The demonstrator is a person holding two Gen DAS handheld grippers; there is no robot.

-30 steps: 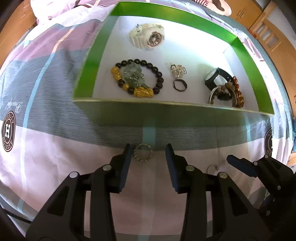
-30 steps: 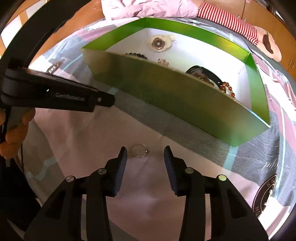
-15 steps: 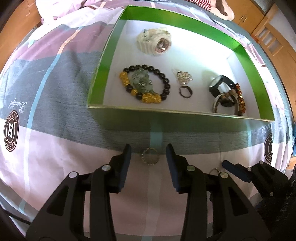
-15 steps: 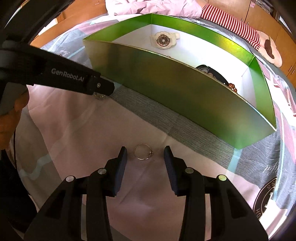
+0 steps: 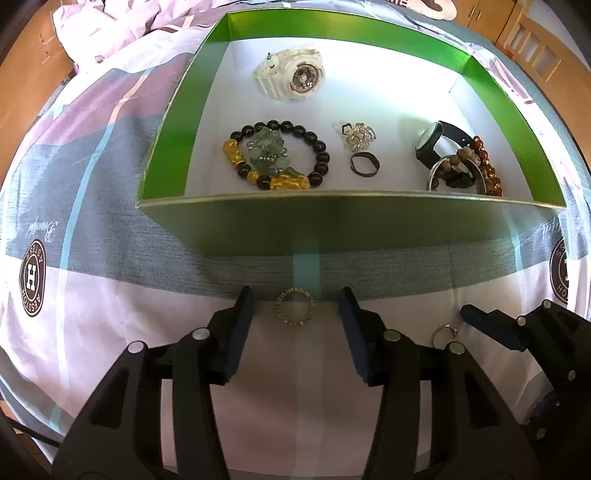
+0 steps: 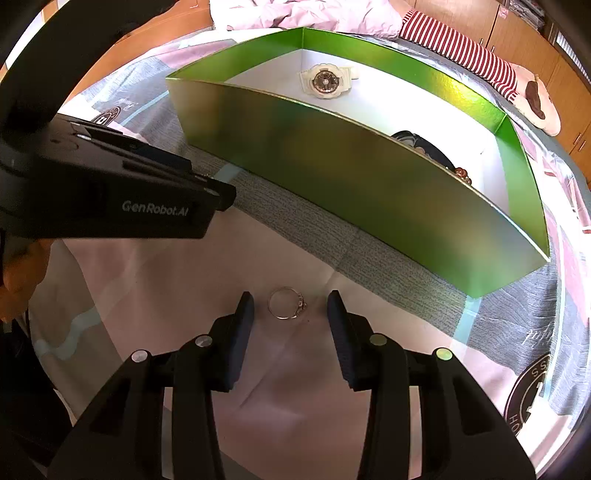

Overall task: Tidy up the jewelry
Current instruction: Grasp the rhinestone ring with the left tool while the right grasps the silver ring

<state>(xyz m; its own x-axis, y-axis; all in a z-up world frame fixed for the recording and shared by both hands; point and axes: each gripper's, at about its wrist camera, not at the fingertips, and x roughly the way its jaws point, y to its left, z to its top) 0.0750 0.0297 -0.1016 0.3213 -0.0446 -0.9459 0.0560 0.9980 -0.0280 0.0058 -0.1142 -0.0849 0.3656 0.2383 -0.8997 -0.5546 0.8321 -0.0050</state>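
A pink-and-grey patchwork bedsheet point(image 5: 110, 206) with round dark logos covers the bed, wooden cabinets point(image 6: 576, 85) behind, a red-and-white striped cloth point(image 6: 461, 48) nearby.

A patchwork bedsheet point(image 5: 92, 206) in pink, grey and pale blue spreads ahead, stamped with round brown logos point(image 5: 32, 277). Wooden cabinets point(image 6: 517, 22) stand beyond, and a striped garment point(image 6: 461, 48) lies far right.

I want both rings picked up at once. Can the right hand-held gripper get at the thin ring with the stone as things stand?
Probably yes. The thin ring lies flat on the bedspread between the open fingers of the right hand-held gripper, nothing covering it.
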